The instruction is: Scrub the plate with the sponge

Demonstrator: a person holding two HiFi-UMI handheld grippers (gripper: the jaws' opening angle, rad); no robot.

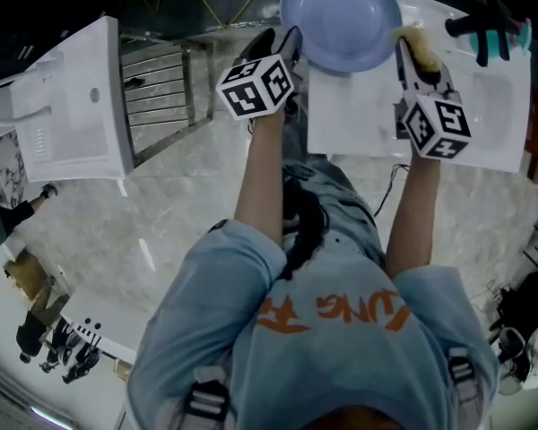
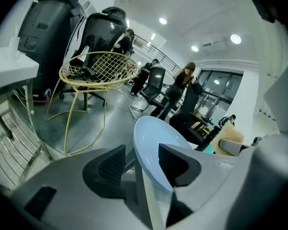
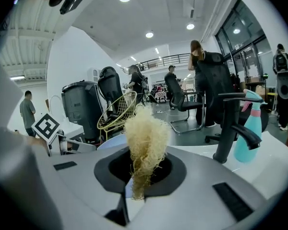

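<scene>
Head view: both arms out over the white sink top (image 1: 493, 106). My left gripper (image 1: 285, 41) is at the near left rim of the pale blue plate (image 1: 341, 16), which lies across the far edge of that top. My right gripper (image 1: 414, 50) is just to the plate's right and carries the sponge (image 1: 423, 45), a pale yellow, stringy wad close beside the plate's right rim; I cannot tell whether they touch. Left gripper view: my left gripper (image 2: 143, 164) has its jaws standing apart, released, with the plate (image 2: 156, 138) on edge between them. There is a clear gap between the rim and the left-hand pad, so nothing is pinched. The sponge (image 2: 228, 140) shows beyond the plate, at the right. Right gripper view: my right gripper (image 3: 139, 176) is clenched on the sponge (image 3: 145, 138), with the fibres bunched in the jaws and fanning out above them. A sliver of the plate (image 3: 110, 140) shows just behind, at the left. A teal bottle (image 3: 246, 128) stands on the sink top to the right, well apart from the plate. A yellow wire chair (image 2: 98, 71) and dark bins (image 2: 48, 23) stand on the floor beyond, with several people farther back.
</scene>
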